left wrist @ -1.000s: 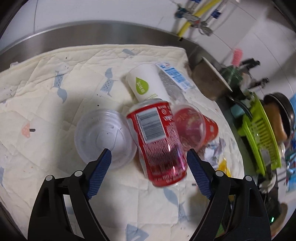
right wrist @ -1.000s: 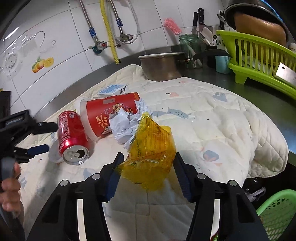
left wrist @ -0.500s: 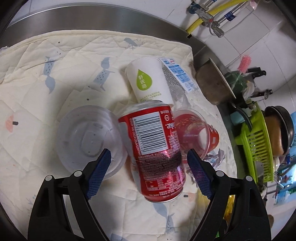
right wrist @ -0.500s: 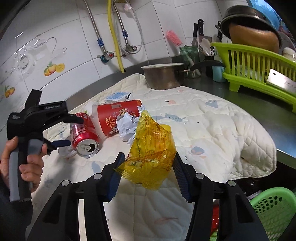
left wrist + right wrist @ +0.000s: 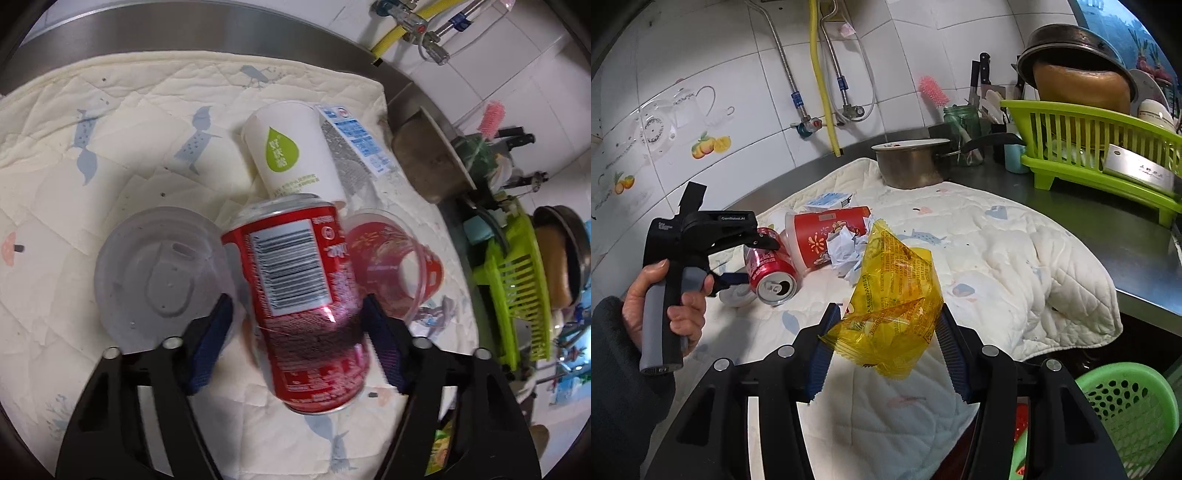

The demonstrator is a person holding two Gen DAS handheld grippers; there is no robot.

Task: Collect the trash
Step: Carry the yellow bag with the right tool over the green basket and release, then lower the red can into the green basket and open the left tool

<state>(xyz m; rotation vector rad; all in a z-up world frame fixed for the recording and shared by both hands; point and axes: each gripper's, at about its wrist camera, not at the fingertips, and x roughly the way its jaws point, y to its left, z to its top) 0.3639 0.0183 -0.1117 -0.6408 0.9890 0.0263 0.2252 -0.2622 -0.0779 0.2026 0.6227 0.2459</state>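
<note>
A red soda can (image 5: 295, 280) lies on its side on the quilted cloth (image 5: 110, 129). My left gripper (image 5: 295, 301) straddles it with jaws closing; the right pad is at the can's side and a gap shows on the left. In the right wrist view the can (image 5: 768, 266) lies with its open top toward the camera, and a hand (image 5: 665, 295) holds the left gripper (image 5: 753, 262) over it. My right gripper (image 5: 888, 310) is shut on a crumpled yellow wrapper (image 5: 897, 280), held above the cloth (image 5: 997, 240).
Around the can lie a clear plastic lid (image 5: 159, 273), a white paper cup (image 5: 291, 147), a red plastic cup (image 5: 827, 232), crumpled paper (image 5: 846, 247) and a blue carton (image 5: 827, 201). A pot (image 5: 908, 162) and green dish rack (image 5: 1089, 147) stand behind. A green basket (image 5: 1126, 406) sits below right.
The left gripper has come closer over the can and its jaws have narrowed around it. The right gripper has drawn back with the yellow wrapper, bringing the green basket further into view.
</note>
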